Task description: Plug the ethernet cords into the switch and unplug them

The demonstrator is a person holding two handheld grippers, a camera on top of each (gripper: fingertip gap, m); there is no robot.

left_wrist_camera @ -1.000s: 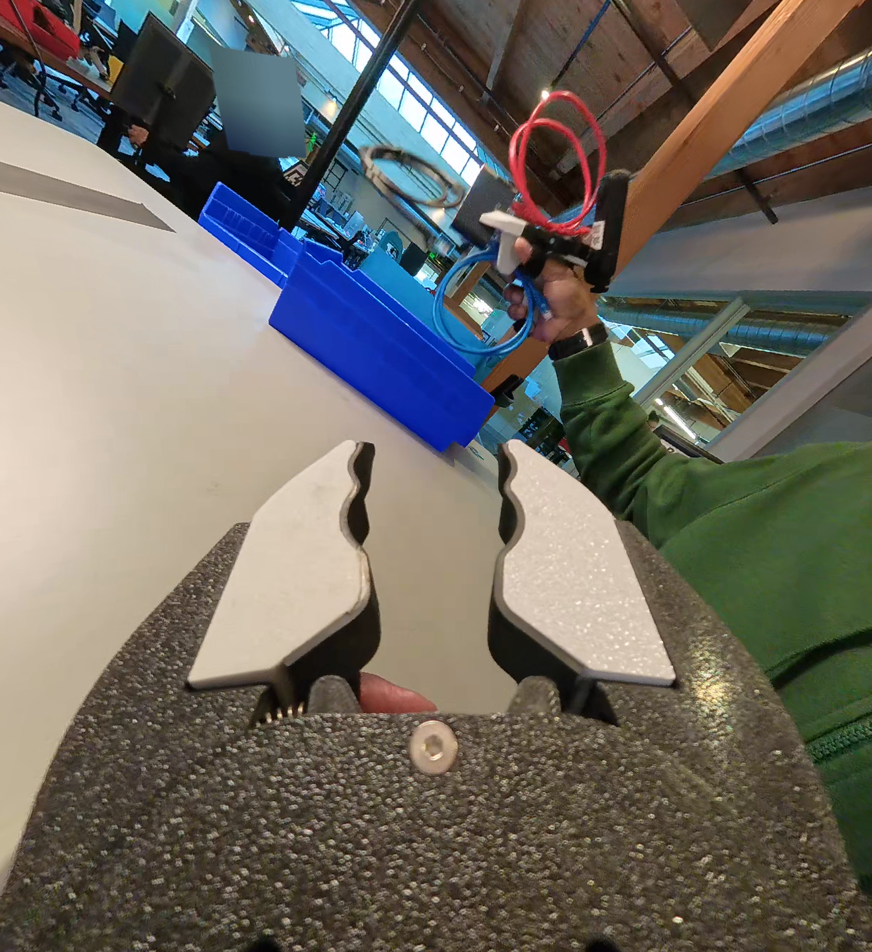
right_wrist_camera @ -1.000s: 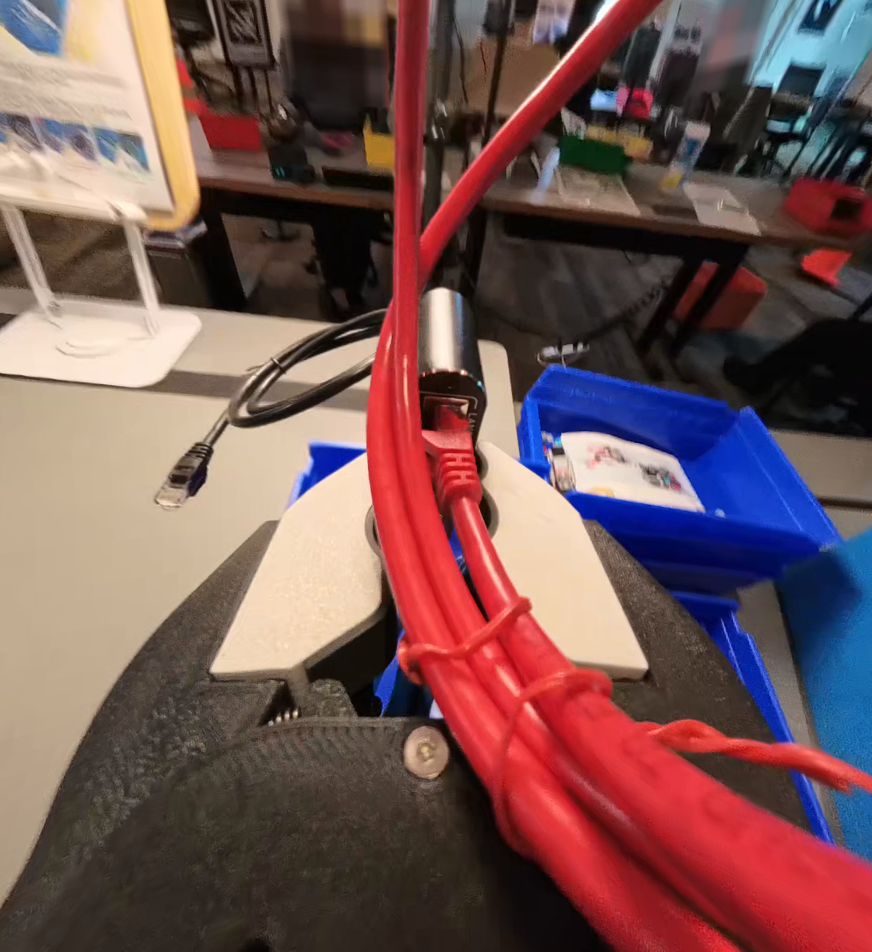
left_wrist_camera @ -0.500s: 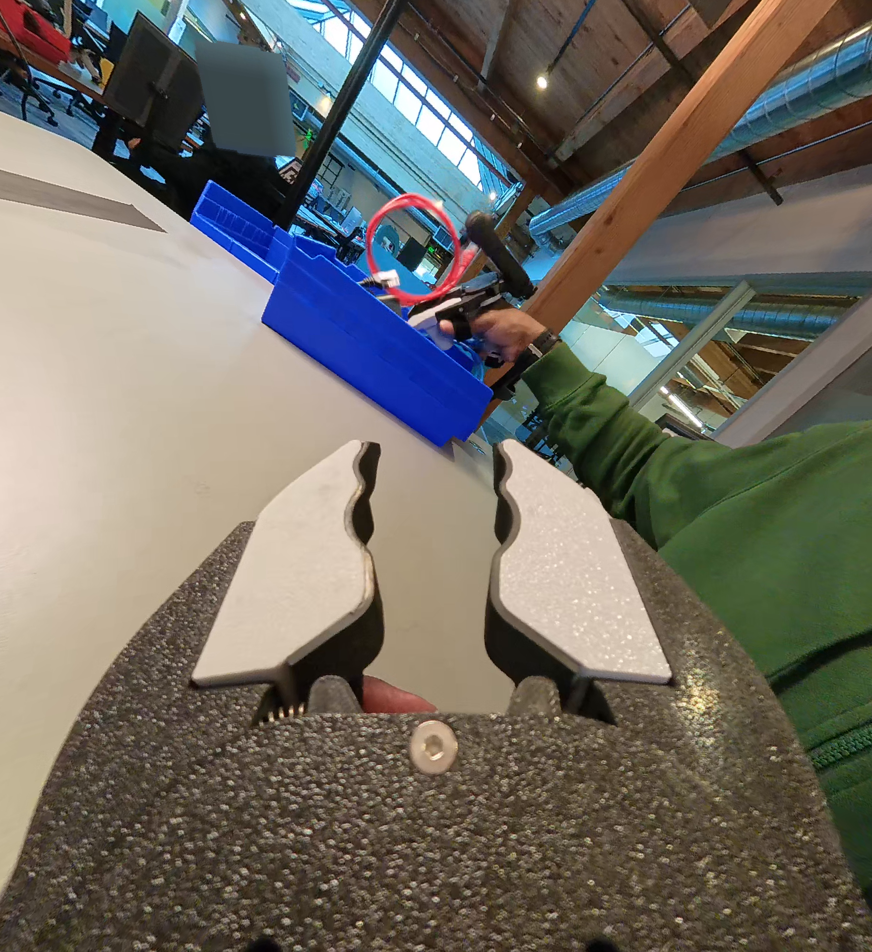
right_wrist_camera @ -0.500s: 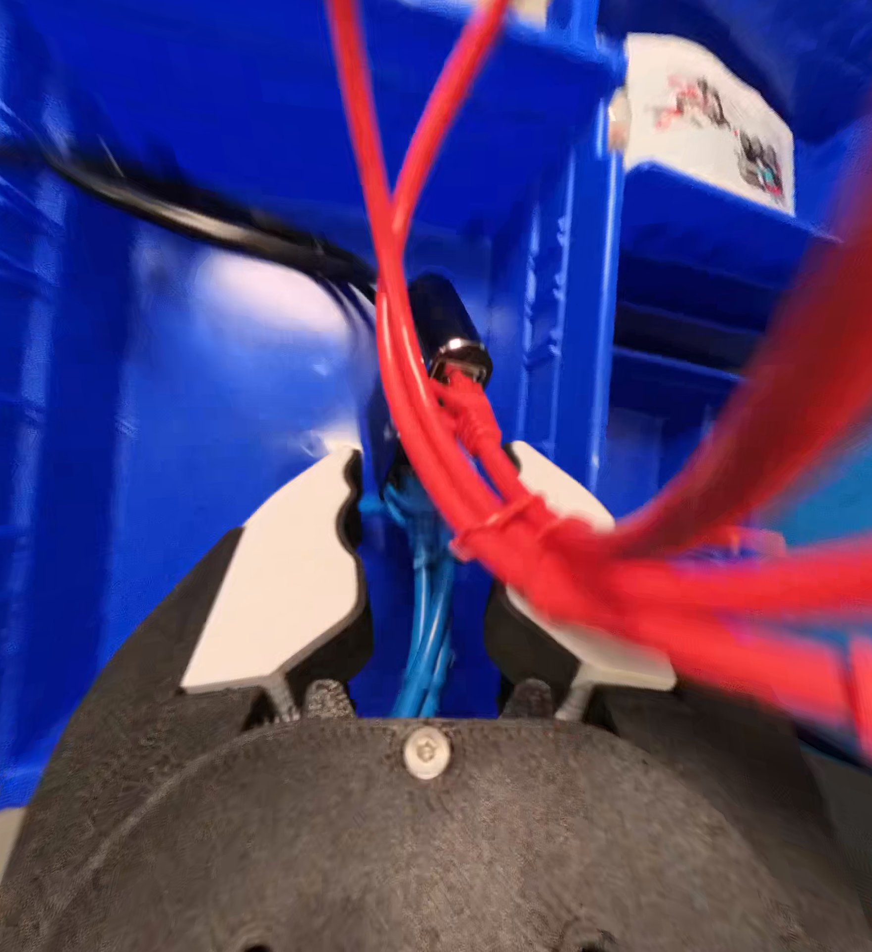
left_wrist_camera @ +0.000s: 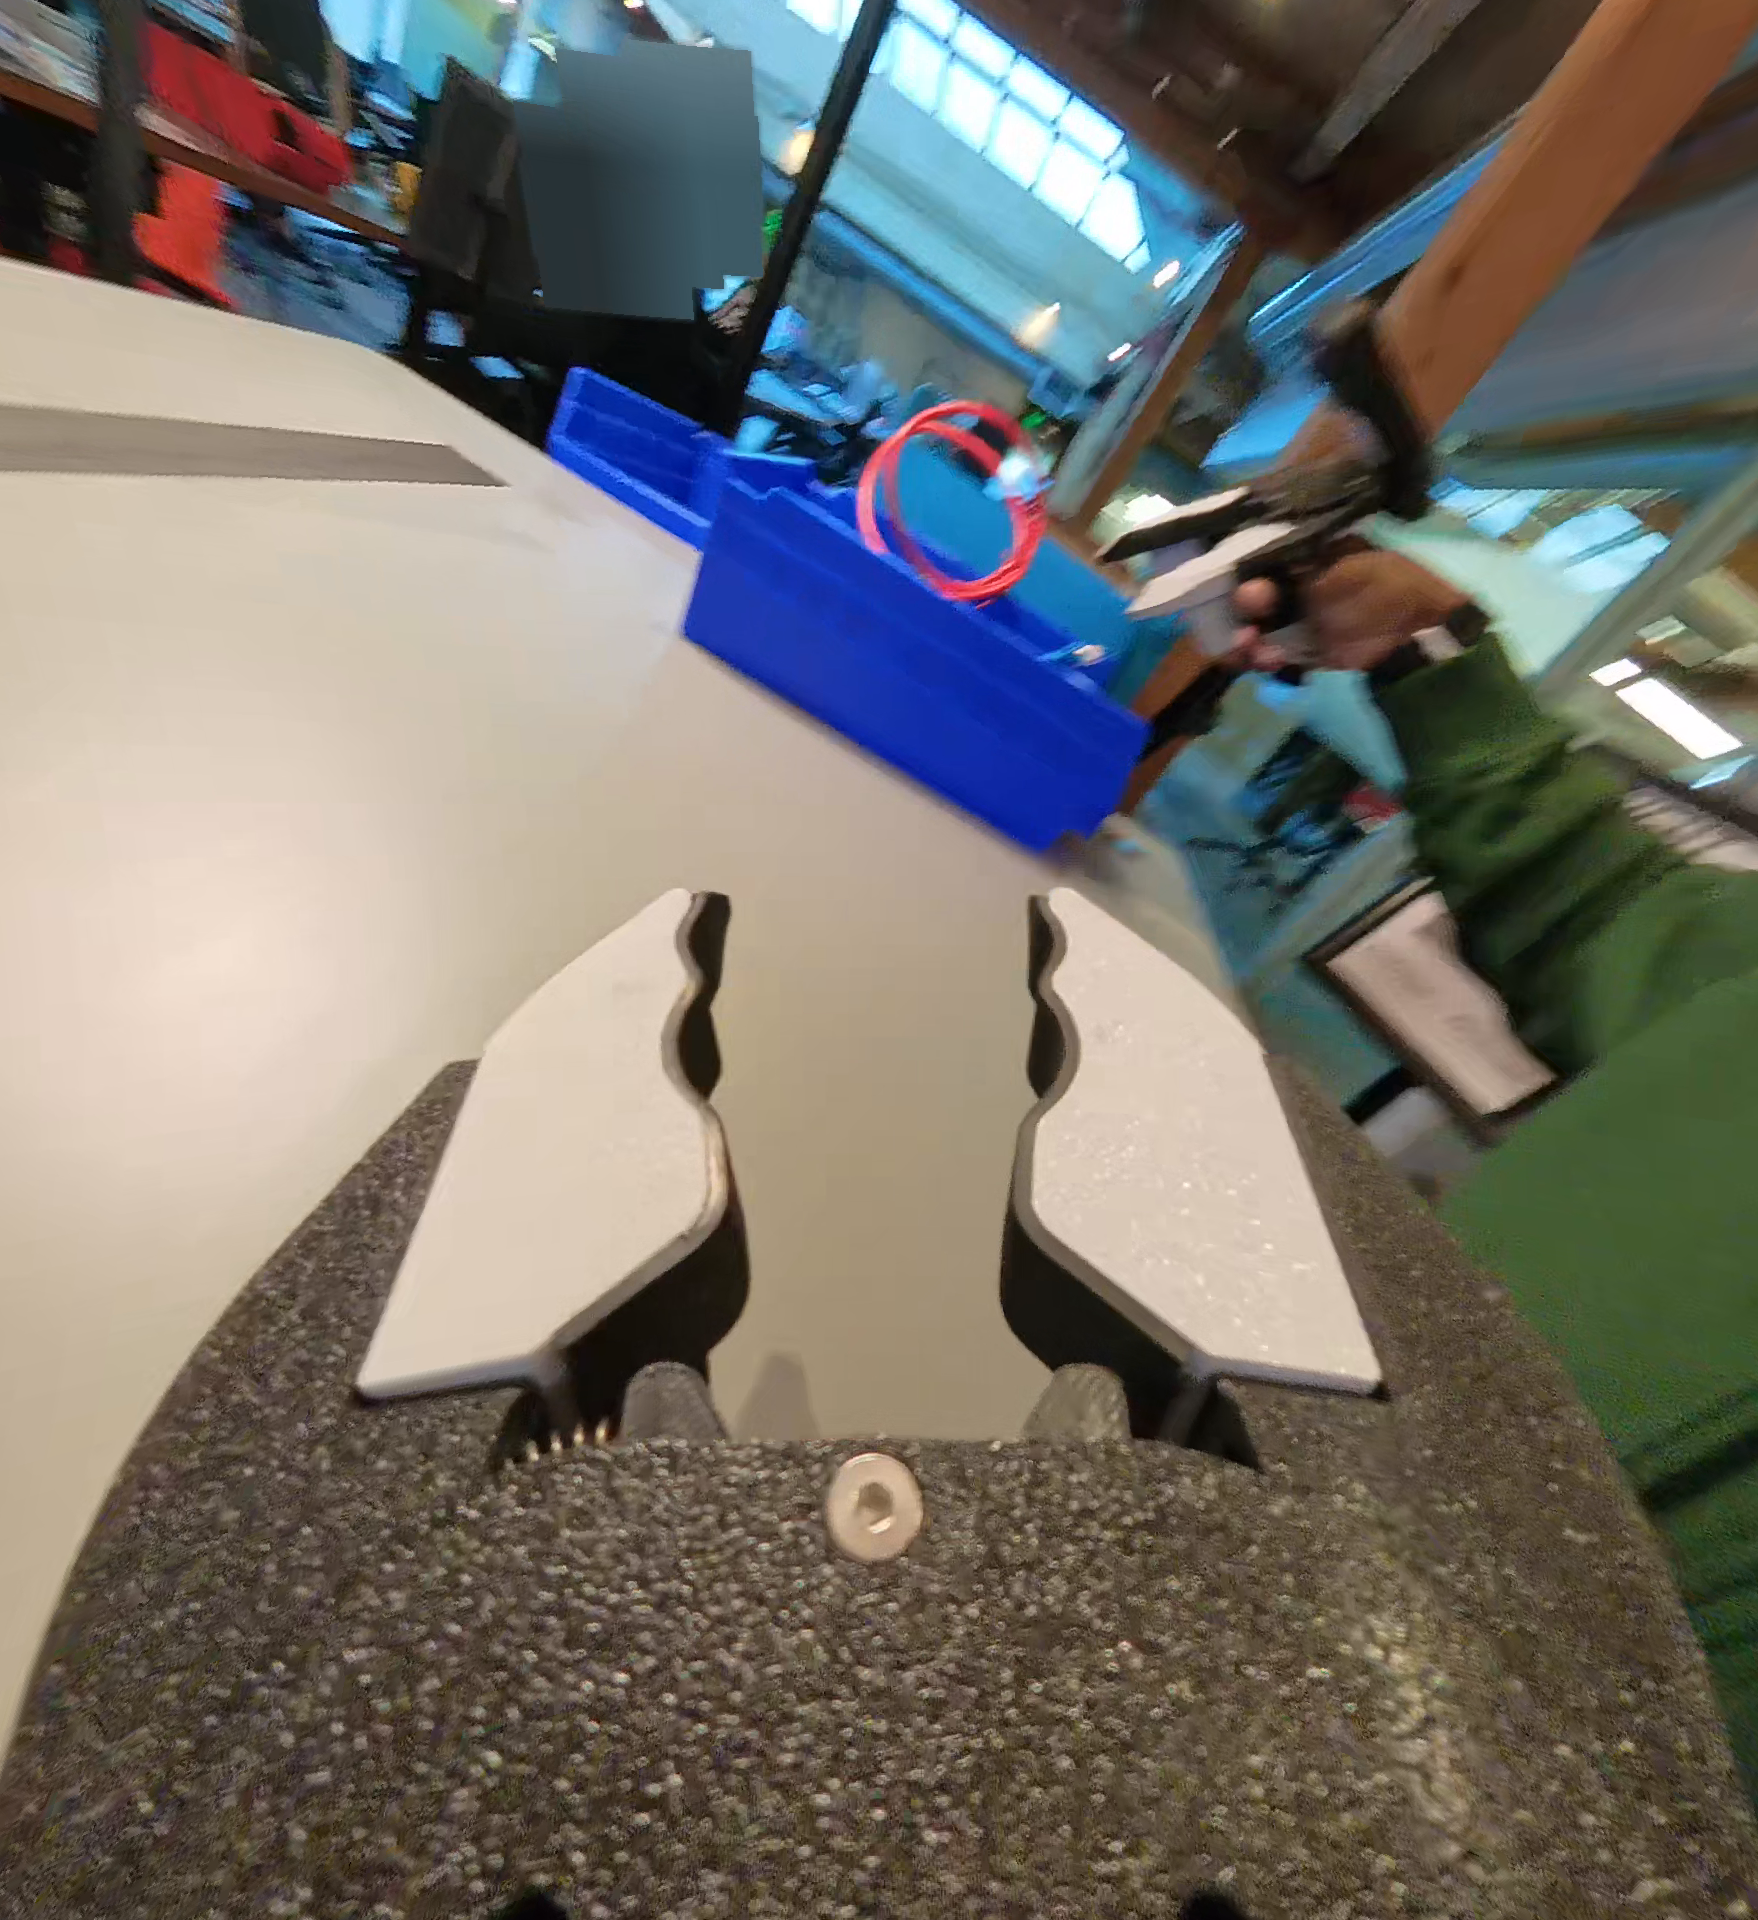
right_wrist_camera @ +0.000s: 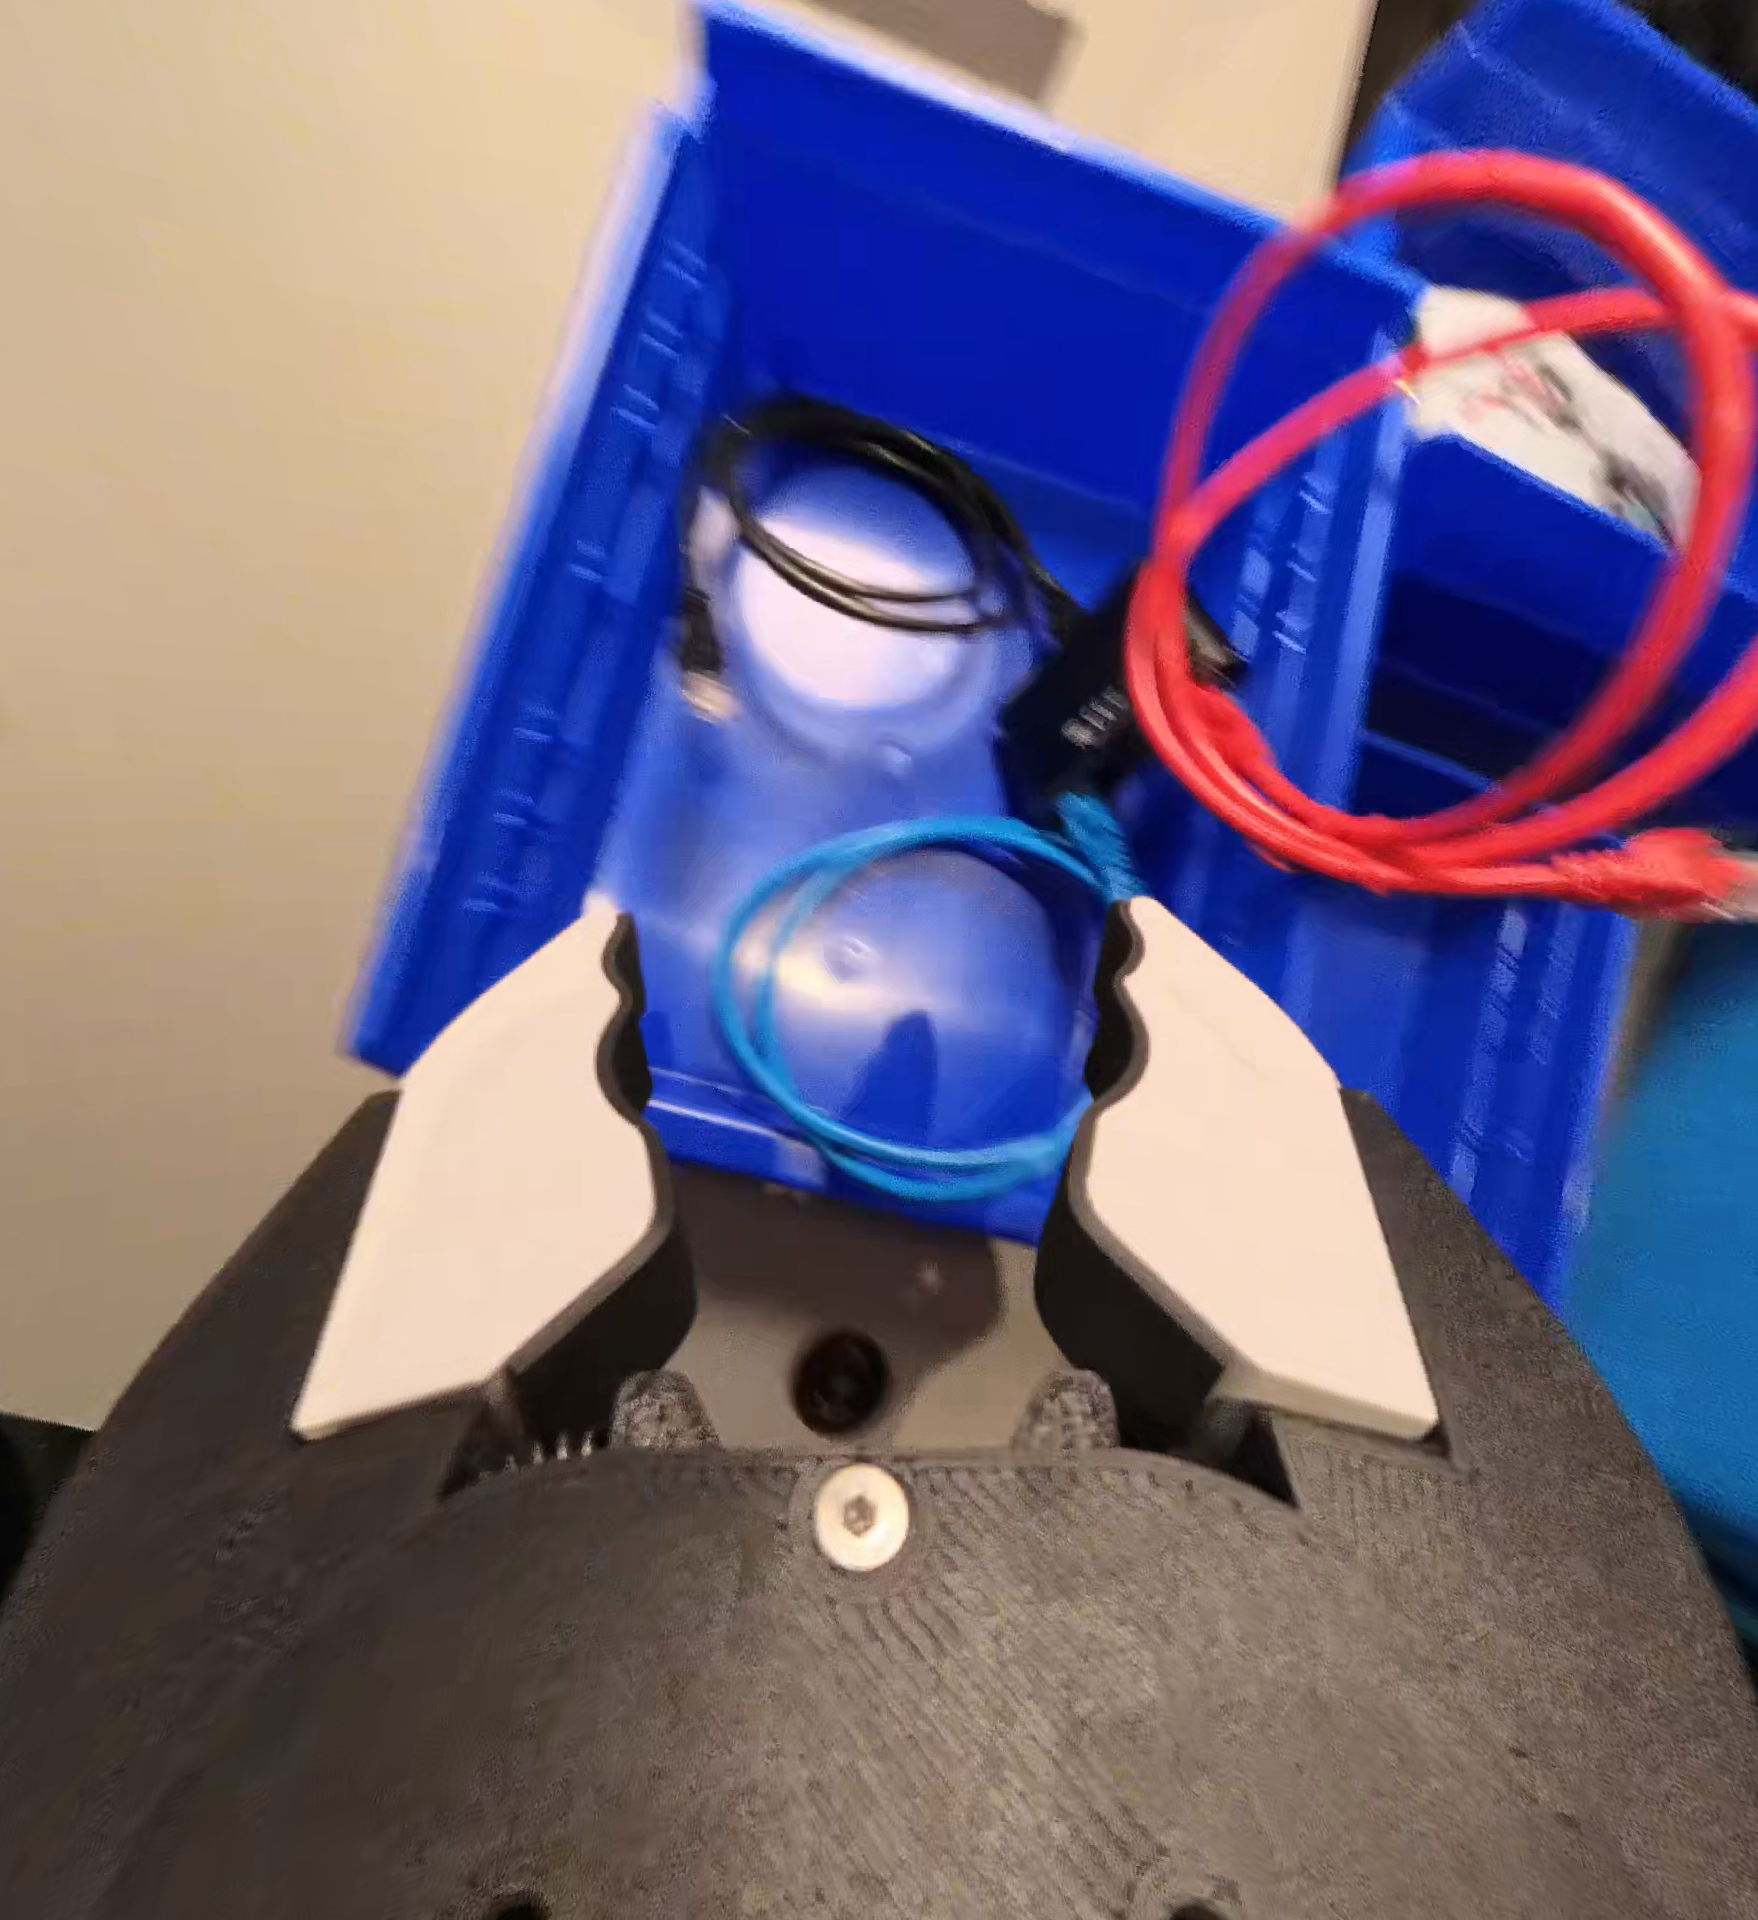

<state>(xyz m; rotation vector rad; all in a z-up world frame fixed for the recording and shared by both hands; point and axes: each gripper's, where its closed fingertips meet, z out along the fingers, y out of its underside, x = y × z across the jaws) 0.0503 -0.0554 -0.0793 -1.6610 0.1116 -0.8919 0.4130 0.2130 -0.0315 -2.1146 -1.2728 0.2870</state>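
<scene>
My right gripper (right_wrist_camera: 870, 935) is open and empty above a blue bin (right_wrist_camera: 542, 675). In the bin lie a coiled blue ethernet cord (right_wrist_camera: 906, 1174), a black cable (right_wrist_camera: 854, 582) and a small black switch (right_wrist_camera: 1093, 717) against the right wall. The blue cord's plug reaches the switch. A coiled red ethernet cord (right_wrist_camera: 1477, 520) leans over the bin's right wall, with one plug end free. My left gripper (left_wrist_camera: 873, 904) is open and empty, low over the grey table (left_wrist_camera: 231, 831). It sees the bin (left_wrist_camera: 906, 675), the red cord (left_wrist_camera: 948, 499) and the right gripper (left_wrist_camera: 1197, 561) farther off.
A second blue bin (right_wrist_camera: 1581, 156) stands right of the first and holds a white card (right_wrist_camera: 1550, 416). Another blue bin (left_wrist_camera: 626, 447) is behind. A person's green sleeve (left_wrist_camera: 1633, 1143) fills the right side. A black pole (left_wrist_camera: 802, 208) rises behind the bins. One gripper's finger ends stand about 45 cm off the other's. It is some 12 cm from my right tips to the small black switch (right_wrist_camera: 1093, 717).
My right gripper has let go of the cords and switch in the blue bin, opened and drawn back above it. My left gripper has opened a little wider and tilted toward the table.
</scene>
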